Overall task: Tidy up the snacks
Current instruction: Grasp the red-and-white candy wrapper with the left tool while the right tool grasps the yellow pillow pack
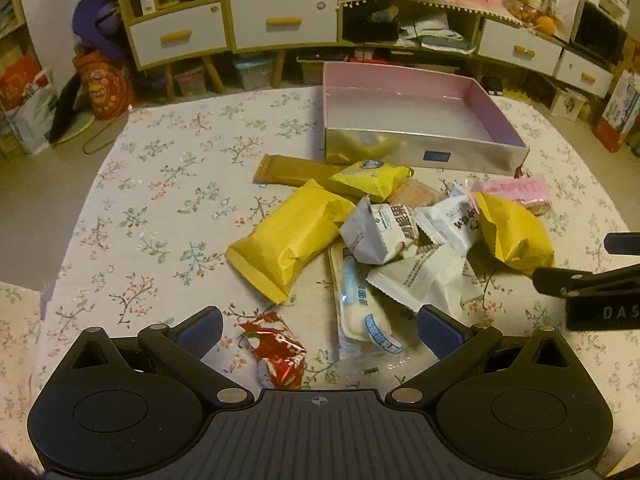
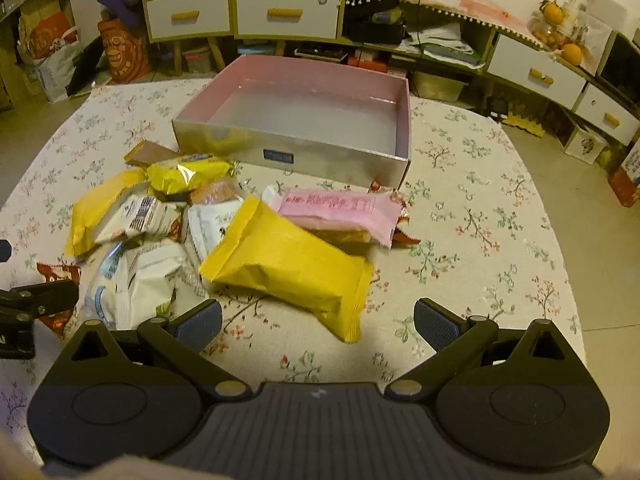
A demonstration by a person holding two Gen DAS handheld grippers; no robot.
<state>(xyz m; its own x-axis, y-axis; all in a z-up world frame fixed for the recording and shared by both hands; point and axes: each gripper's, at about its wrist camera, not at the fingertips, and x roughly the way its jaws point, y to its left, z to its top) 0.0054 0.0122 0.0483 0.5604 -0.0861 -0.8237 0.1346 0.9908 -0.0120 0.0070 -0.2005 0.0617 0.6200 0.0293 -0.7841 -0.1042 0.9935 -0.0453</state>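
Note:
A pile of snack packets lies on the floral tablecloth in front of a silver box with a pink inside (image 1: 416, 148) (image 2: 304, 148), which holds nothing that I can see. My left gripper (image 1: 320, 326) is open and empty above a red wrapper (image 1: 276, 354) and a clear packet (image 1: 366, 324), short of a yellow packet (image 1: 288, 236). My right gripper (image 2: 318, 320) is open and empty just behind another yellow packet (image 2: 288, 268). A pink packet (image 2: 340, 208) lies beyond it. White packets (image 1: 384, 232) and a brown bar (image 1: 296, 168) sit in the pile.
The table (image 1: 168, 200) is round with a flowered cloth. Cabinets with white drawers (image 1: 280, 20) stand behind it, with bags on the floor at left (image 1: 104, 84). The right gripper's side shows at the left view's right edge (image 1: 592, 280).

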